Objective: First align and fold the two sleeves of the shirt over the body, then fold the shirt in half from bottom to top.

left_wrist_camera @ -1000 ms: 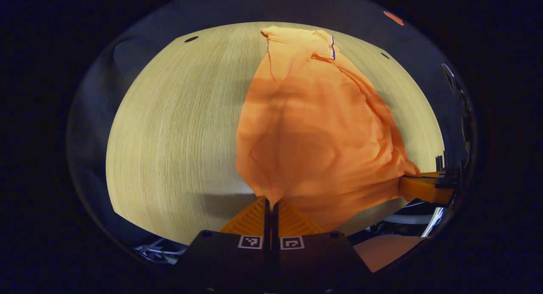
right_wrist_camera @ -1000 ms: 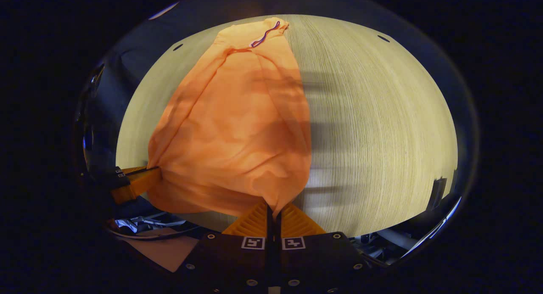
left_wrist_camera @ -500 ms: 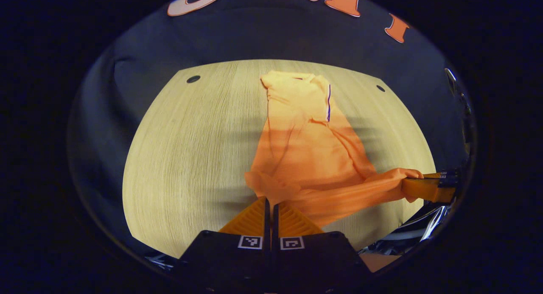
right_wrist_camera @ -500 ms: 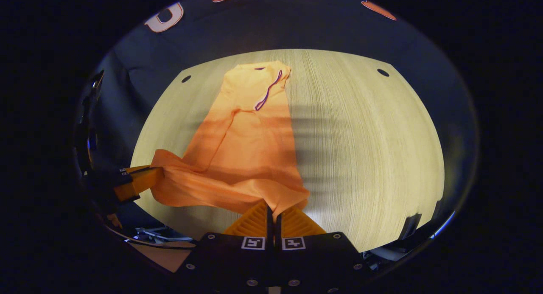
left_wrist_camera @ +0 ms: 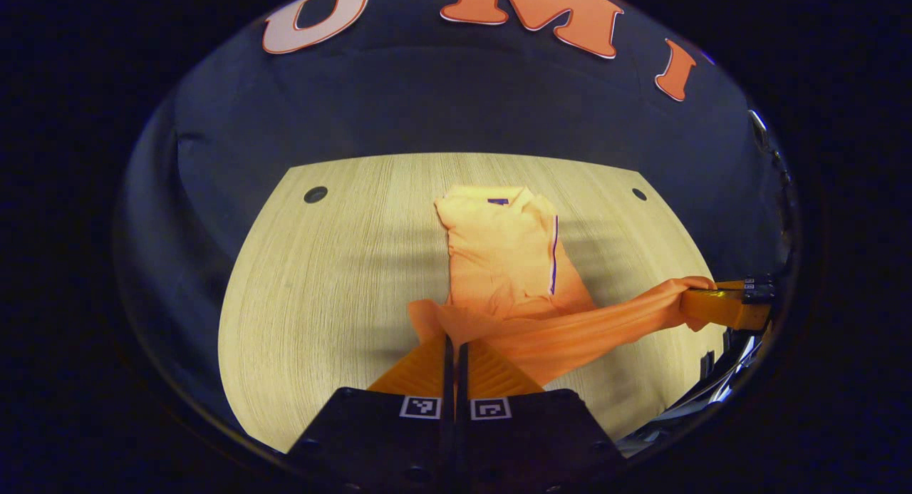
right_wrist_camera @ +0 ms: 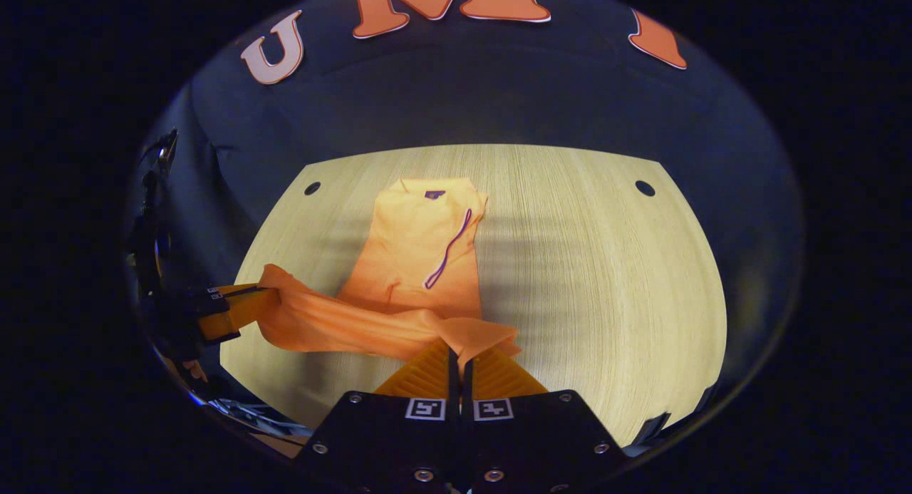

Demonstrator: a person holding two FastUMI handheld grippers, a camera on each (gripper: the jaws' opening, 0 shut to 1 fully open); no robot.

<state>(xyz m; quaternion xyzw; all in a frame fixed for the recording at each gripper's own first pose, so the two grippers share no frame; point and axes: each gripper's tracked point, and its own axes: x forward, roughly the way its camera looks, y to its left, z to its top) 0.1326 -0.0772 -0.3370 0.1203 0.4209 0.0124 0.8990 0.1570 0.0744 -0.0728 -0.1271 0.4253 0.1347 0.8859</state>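
Observation:
An orange shirt (left_wrist_camera: 509, 255) with thin purple trim lies lengthwise on the pale wooden table (left_wrist_camera: 328, 280), collar end away from me. Its sleeves look folded in over the body. My left gripper (left_wrist_camera: 453, 341) is shut on one corner of the bottom hem, and the other gripper (left_wrist_camera: 716, 305) holds the opposite corner at the right edge of the left gripper view. In the right gripper view my right gripper (right_wrist_camera: 458, 351) is shut on its hem corner of the shirt (right_wrist_camera: 420, 248), with the left gripper (right_wrist_camera: 235, 310) at the far left. The hem is stretched between both grippers above the shirt's lower part.
Dark cloth wall rises behind the table (right_wrist_camera: 605, 266). Small round holes (left_wrist_camera: 315, 194) (right_wrist_camera: 645, 188) sit near the table's far corners. Bare wood lies on both sides of the shirt.
Both grippers have carried the bottom hem forward toward the collar. The shirt's lower half, first lifted and spread wide, has doubled over, and less of the body shows beyond the hem.

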